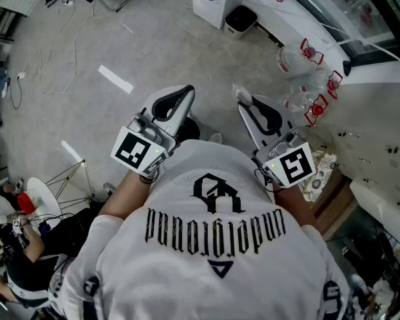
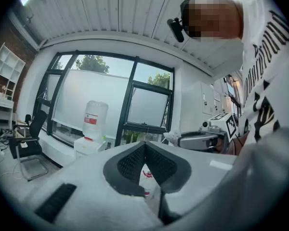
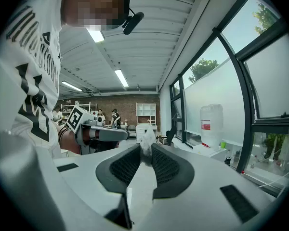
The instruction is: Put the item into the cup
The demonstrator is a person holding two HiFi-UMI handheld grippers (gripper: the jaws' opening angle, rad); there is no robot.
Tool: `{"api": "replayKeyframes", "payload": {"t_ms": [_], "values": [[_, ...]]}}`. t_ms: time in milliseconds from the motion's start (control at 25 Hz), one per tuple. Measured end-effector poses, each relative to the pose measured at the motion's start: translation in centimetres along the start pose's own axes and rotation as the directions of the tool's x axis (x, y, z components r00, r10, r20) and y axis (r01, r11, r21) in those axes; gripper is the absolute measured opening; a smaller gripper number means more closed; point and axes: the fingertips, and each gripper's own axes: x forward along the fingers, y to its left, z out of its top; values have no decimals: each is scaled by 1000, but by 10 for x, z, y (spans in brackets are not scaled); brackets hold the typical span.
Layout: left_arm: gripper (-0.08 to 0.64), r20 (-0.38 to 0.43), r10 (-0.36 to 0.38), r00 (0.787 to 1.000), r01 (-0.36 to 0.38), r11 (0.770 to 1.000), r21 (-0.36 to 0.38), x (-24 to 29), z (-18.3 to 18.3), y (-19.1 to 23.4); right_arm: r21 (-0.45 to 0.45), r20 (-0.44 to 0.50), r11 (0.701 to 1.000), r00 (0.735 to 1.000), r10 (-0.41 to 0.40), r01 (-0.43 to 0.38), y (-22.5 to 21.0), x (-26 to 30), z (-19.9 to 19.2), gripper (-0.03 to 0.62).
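I hold both grippers out level in front of my chest, above the floor. My right gripper is shut on a small white crumpled item, which sticks up from between the tips. My left gripper has its jaws closed tip to tip with nothing between them. Each gripper shows in the other's view: the right one with the white item, and the left one. I cannot make out a cup in any view.
Grey concrete floor lies below, with cables at the far left. Water jugs with red caps lie by a white counter on the right. A white bin and cabinet stand ahead. A person sits at lower left. A water dispenser stands by the windows.
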Motion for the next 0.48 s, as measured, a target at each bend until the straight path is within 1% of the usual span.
{"api": "replayKeyframes", "payload": {"t_ms": [240, 360, 480], "values": [[12, 12, 15, 1000, -15, 1000, -5, -7, 7, 59, -15, -9, 1000, 1000, 3, -3, -5, 57, 7, 77], [12, 18, 8, 1000, -7, 1000, -5, -8, 17, 92, -18, -12, 1000, 1000, -3, 3, -9, 88, 16, 77], [12, 26, -5, 1000, 5, 1000, 2, -8, 29, 126, -8, 12, 1000, 1000, -16, 16, -16, 119, 30, 77]]}}
